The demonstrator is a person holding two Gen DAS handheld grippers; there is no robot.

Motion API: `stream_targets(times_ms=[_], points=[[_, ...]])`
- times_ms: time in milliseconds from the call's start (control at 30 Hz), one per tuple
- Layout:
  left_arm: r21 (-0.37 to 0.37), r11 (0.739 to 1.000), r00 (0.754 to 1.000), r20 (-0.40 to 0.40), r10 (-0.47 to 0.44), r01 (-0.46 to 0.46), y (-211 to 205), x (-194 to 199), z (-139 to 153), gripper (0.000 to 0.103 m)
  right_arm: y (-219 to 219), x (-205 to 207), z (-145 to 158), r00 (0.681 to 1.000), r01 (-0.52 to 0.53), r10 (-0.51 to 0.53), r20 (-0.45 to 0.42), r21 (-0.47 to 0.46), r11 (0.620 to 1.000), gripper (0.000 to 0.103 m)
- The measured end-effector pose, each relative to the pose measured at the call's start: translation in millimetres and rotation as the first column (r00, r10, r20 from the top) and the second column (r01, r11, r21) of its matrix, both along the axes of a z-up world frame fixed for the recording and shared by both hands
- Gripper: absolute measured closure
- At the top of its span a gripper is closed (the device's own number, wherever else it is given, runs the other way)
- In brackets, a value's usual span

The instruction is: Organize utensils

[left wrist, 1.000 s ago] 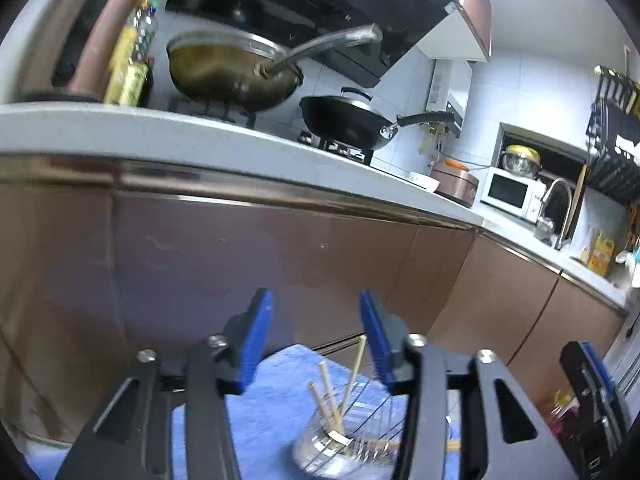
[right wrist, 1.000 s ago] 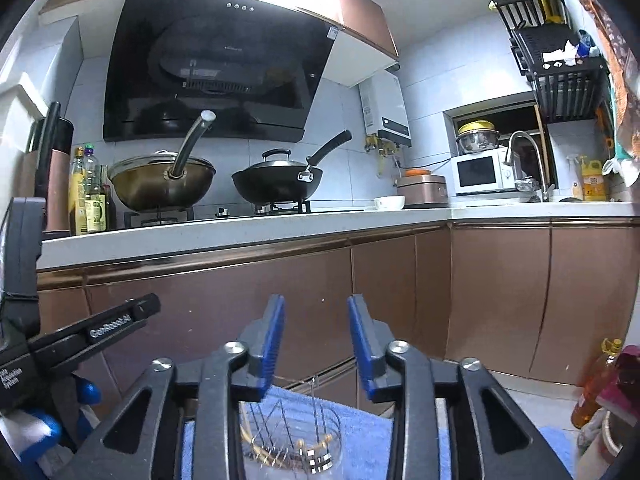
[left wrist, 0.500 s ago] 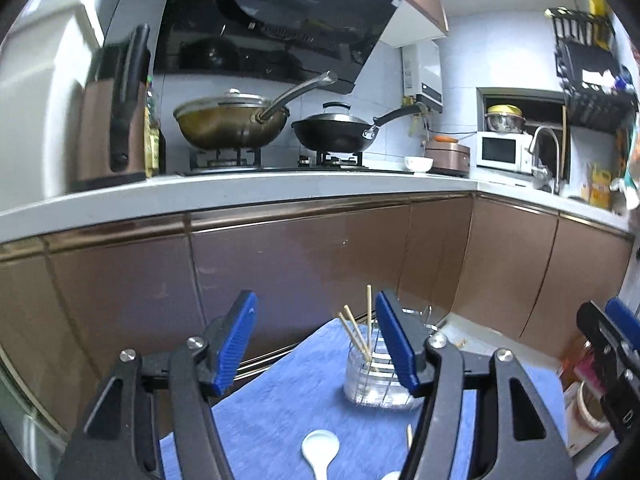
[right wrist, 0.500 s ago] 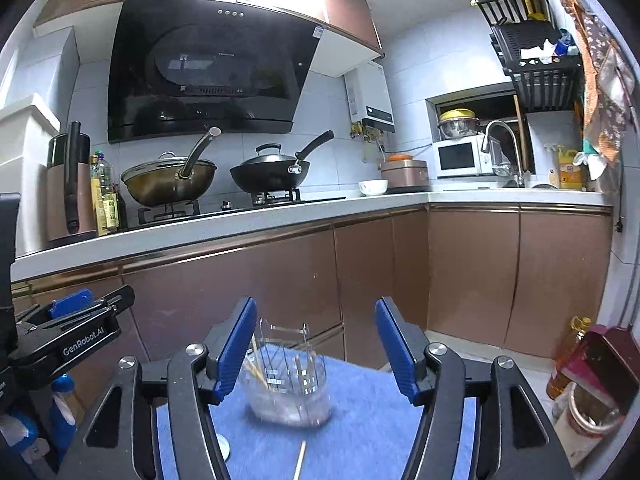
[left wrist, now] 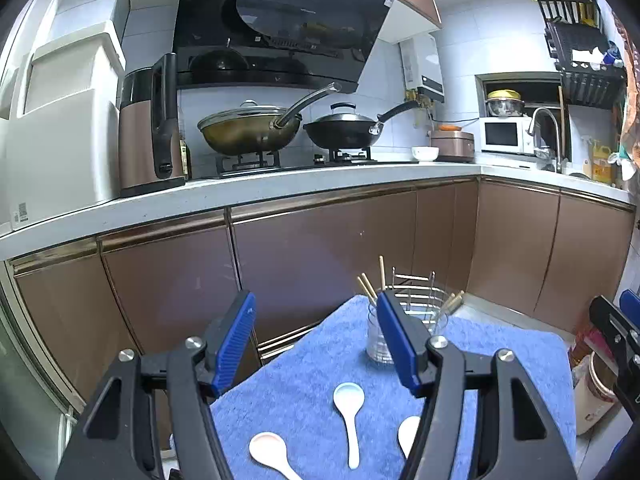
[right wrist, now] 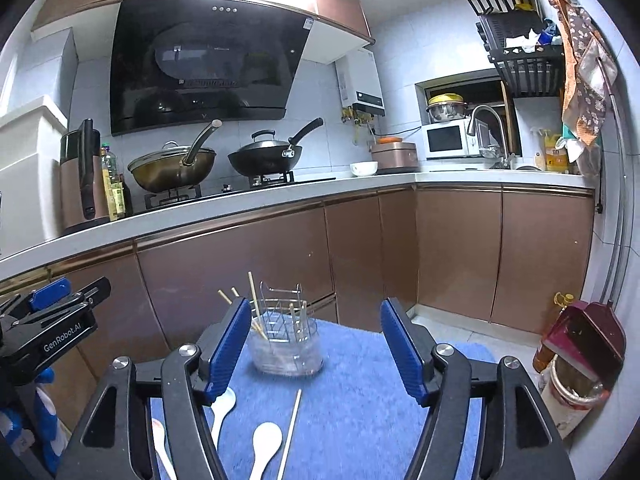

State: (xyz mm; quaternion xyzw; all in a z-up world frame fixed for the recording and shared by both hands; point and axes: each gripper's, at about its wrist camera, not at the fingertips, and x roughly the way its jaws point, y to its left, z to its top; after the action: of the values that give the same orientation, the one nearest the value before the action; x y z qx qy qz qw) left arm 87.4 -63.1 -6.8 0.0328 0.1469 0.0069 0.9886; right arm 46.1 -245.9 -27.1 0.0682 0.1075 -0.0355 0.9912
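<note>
Kitchen backdrop, brown cabinets behind a blue towel (right wrist: 360, 360) that serves as the work surface. Wire utensil holder (right wrist: 286, 336) stands at the towel's far end with some chopsticks (left wrist: 370, 286) already upright inside. In front of it lie white spoons (left wrist: 349, 404) and one loose chopstick (right wrist: 291, 428), likely next. Left gripper (left wrist: 316, 340) and right gripper (right wrist: 314, 346) both gape, empty. Nearest spoons are partly cut off by gripper frames.

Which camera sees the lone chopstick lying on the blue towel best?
The right wrist view: the thin wooden chopstick lies in plain sight on the fuzzy blue towel, between the open right tongs. In the left wrist view I cannot find it; the left tongs may hide it.
</note>
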Motion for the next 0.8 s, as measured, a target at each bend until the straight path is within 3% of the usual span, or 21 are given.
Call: stream_targets(times_ms=[800], points=[[0.013,0.999,0.999,0.033,-0.031,0.031,3,-53,6,0.042,14,-54,8,0.999,0.036,-0.035,0.028,-0.048,0.998,0.036]])
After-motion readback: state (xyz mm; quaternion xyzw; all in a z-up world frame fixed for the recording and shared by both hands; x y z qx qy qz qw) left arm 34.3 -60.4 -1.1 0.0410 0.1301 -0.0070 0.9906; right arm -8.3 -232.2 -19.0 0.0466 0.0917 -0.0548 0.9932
